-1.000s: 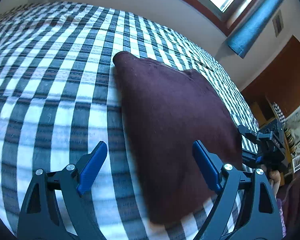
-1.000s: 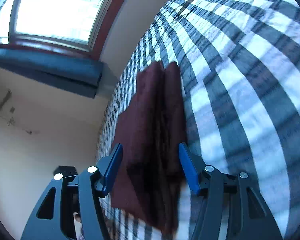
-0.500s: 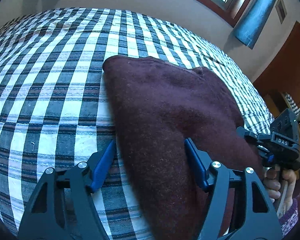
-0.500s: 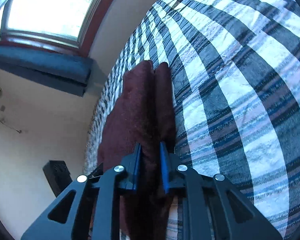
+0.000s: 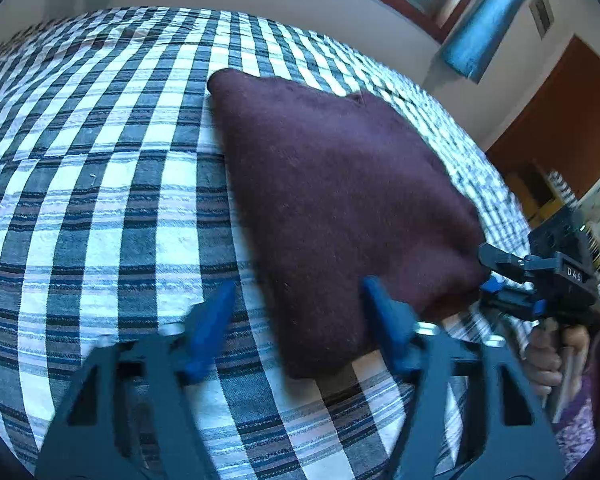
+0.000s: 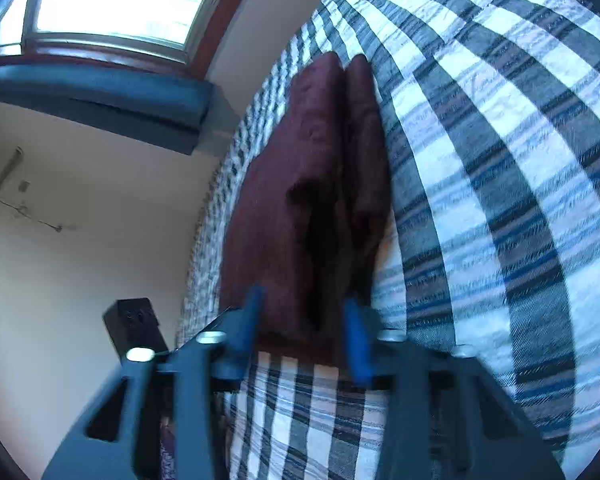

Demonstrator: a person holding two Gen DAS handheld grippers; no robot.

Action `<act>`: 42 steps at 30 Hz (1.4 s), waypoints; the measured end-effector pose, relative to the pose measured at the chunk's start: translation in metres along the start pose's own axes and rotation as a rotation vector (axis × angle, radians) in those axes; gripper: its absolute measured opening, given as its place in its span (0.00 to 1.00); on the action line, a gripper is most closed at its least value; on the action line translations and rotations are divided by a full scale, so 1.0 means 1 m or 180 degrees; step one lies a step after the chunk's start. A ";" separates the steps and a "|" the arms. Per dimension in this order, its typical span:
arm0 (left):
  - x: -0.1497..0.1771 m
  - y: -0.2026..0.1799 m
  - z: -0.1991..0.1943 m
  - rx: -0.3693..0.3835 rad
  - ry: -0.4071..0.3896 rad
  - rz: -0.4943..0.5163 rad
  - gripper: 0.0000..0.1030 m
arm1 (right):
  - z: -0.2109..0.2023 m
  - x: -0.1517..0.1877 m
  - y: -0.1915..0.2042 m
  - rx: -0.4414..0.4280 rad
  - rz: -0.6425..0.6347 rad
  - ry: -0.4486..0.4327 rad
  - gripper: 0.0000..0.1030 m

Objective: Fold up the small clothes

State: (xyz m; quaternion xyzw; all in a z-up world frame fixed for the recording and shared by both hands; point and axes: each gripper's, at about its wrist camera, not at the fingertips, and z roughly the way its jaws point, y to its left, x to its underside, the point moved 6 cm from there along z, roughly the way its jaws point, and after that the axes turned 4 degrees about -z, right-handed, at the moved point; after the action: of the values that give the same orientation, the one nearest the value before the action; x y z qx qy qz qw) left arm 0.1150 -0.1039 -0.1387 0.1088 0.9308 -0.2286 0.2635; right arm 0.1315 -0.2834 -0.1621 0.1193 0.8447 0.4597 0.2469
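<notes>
A dark maroon folded cloth (image 5: 340, 200) lies flat on the checked bedspread (image 5: 100, 200). In the left wrist view my left gripper (image 5: 300, 320) is open, its blue fingers straddling the cloth's near corner. The right gripper (image 5: 512, 280) shows at the cloth's right edge, held in a hand. In the right wrist view the folded cloth (image 6: 300, 200) shows edge-on with its layers stacked. My right gripper (image 6: 304, 328) is open, its fingers on either side of the cloth's near end.
The checked bedspread (image 6: 500, 160) covers the whole bed. A window (image 6: 112, 0) with a blue blind and a cream wall are beyond the bed's edge. A brown door (image 5: 560, 120) and cluttered furniture stand at the right.
The right gripper was shut on the cloth's edge half a second ago and has opened and drawn back. The left gripper has pulled back from the cloth and stays open.
</notes>
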 end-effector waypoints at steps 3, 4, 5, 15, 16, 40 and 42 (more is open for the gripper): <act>0.000 -0.005 -0.002 0.0054 0.0042 0.0001 0.27 | -0.001 0.002 0.006 0.0073 -0.0102 -0.0100 0.10; 0.000 -0.004 -0.005 0.0030 0.0022 0.0009 0.26 | -0.004 0.002 0.009 0.0080 -0.0136 -0.0131 0.10; 0.000 -0.005 -0.008 -0.0019 -0.0006 0.0055 0.24 | -0.002 -0.001 0.010 0.0100 -0.0149 -0.0136 0.10; 0.008 0.003 -0.008 -0.0011 -0.0025 0.0052 0.24 | 0.005 -0.003 -0.006 0.0088 -0.0019 -0.0101 0.09; 0.009 0.003 -0.008 -0.0013 -0.0030 0.0059 0.25 | 0.009 -0.005 -0.004 0.0078 -0.0008 -0.0101 0.09; 0.025 0.003 -0.025 -0.0359 -0.0249 0.0129 0.70 | -0.028 0.014 -0.025 0.0059 0.0151 -0.0259 0.13; 0.029 0.000 -0.028 -0.0382 -0.0253 0.0178 0.71 | -0.031 0.015 -0.025 0.0088 0.0150 -0.0274 0.16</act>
State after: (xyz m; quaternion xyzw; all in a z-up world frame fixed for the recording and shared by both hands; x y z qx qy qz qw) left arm 0.0780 -0.0874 -0.1334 0.1096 0.9283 -0.1692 0.3125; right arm 0.1030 -0.3135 -0.1734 0.1621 0.8365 0.4481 0.2705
